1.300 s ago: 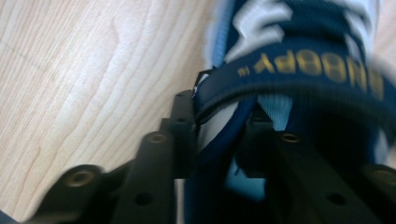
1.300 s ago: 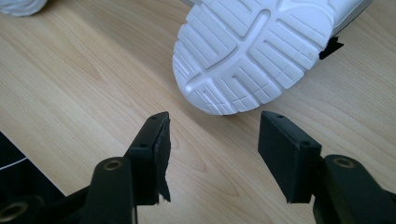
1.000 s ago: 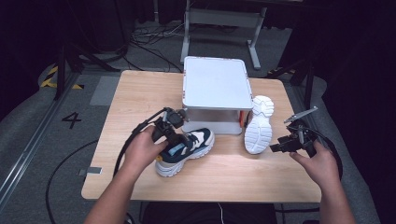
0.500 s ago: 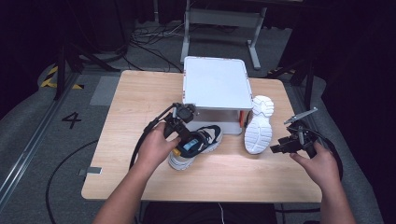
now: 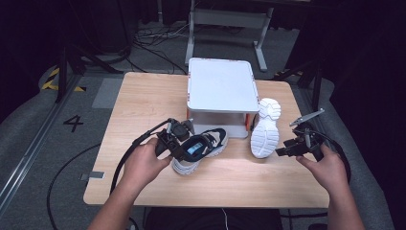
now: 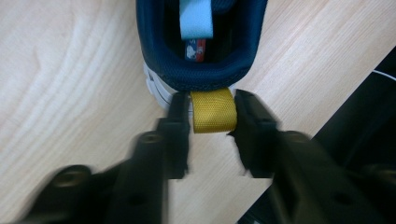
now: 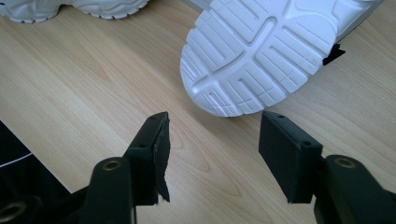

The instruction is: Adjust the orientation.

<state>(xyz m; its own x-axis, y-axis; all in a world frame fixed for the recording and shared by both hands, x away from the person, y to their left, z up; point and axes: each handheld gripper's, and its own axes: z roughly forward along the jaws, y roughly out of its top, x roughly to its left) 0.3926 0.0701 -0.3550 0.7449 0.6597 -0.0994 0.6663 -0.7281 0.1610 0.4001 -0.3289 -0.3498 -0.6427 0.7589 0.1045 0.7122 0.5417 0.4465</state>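
A navy and white shoe (image 5: 203, 147) stands on the wooden table (image 5: 143, 105), its toe towards the white box (image 5: 220, 88). My left gripper (image 5: 184, 143) is at its heel. In the left gripper view the jaws (image 6: 210, 100) have just been closing, with the yellow heel tab (image 6: 214, 114) between them and touched on both sides. A second shoe (image 5: 265, 127) lies on its side against the box and shows its white sole (image 7: 257, 51). My right gripper (image 5: 283, 148) rests just right of it, open and empty (image 7: 212, 126).
The white box stands on short legs at the middle back of the table. Cables trail from both grippers off the front edge. A grey plate (image 5: 306, 117) sticks up from the right gripper. Beyond the table are a dark floor and a metal frame (image 5: 225, 19).
My left hand has moved a little right and away, and the navy shoe has shifted with it towards the box. The right hand and the white-soled shoe have stayed put.
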